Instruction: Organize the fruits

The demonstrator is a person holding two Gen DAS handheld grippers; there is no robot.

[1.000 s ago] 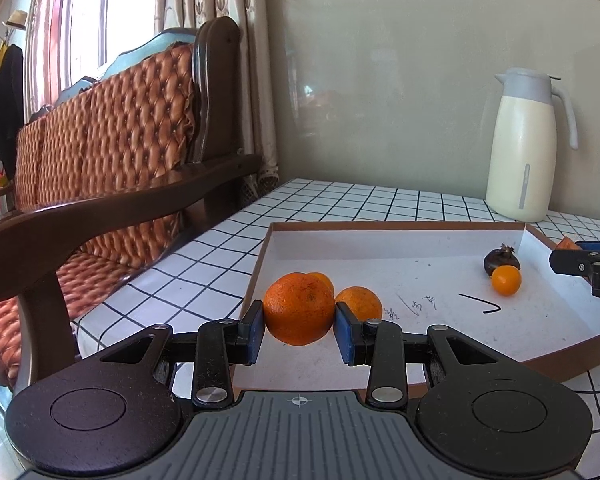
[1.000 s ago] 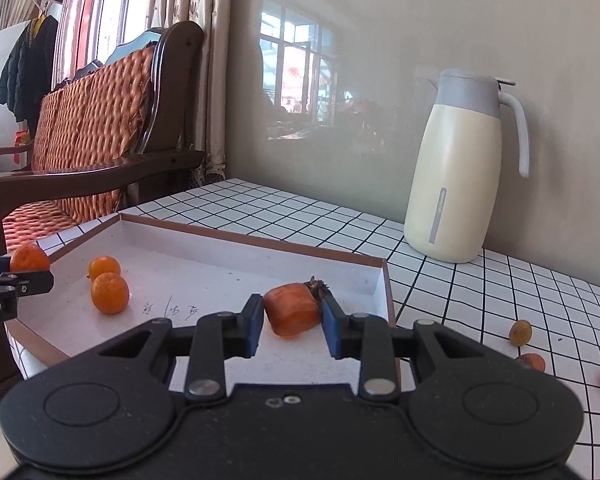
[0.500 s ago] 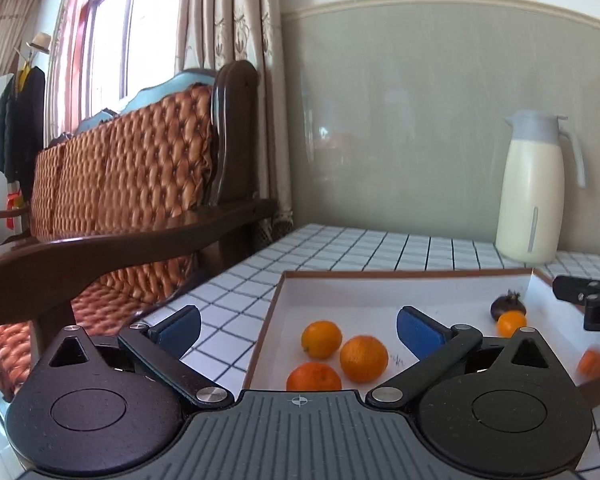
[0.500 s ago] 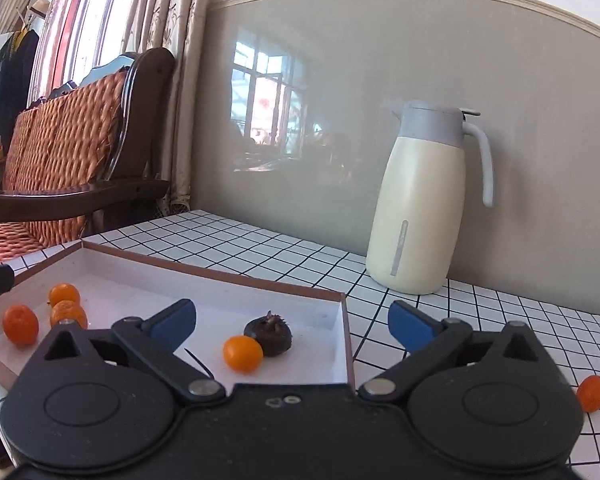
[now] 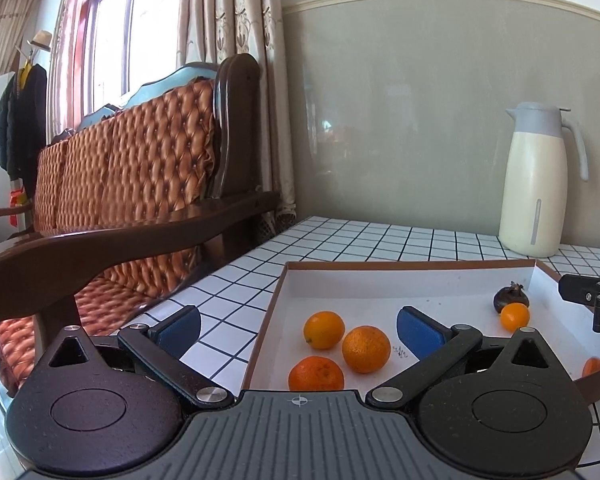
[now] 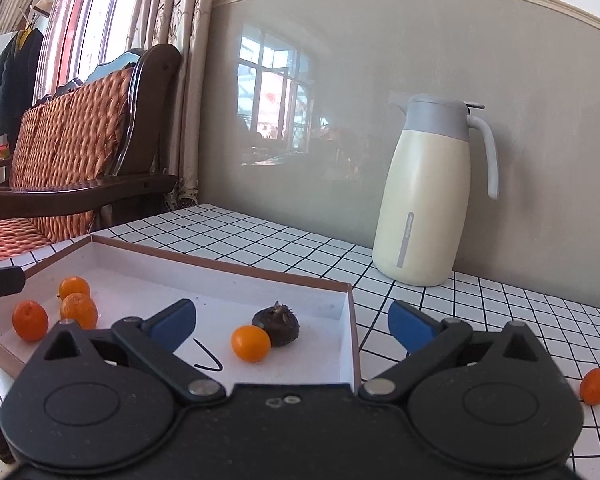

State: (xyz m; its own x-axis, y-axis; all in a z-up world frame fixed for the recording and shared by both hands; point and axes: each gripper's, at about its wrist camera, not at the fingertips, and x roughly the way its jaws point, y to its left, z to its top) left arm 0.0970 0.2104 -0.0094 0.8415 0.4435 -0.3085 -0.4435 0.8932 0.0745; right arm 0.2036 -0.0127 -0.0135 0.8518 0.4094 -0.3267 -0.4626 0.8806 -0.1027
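Three oranges (image 5: 325, 354) are sitting bunched together at one end of the white tray (image 5: 420, 280), while a smaller orange (image 6: 251, 343) is resting against a dark brown fruit (image 6: 277, 325) at the other end. The left gripper (image 5: 298, 332) is hovering over the tray's near edge, jaws having just been opening, now spread wide and holding nothing. The right gripper (image 6: 292, 326) is likewise gaping empty. Two small fruits (image 6: 598, 387) are lying out on the checked table (image 6: 480, 320), well apart from the cream jug (image 6: 428, 200).

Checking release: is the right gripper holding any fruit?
No, the right gripper is open, with the small orange lying loose in the box.
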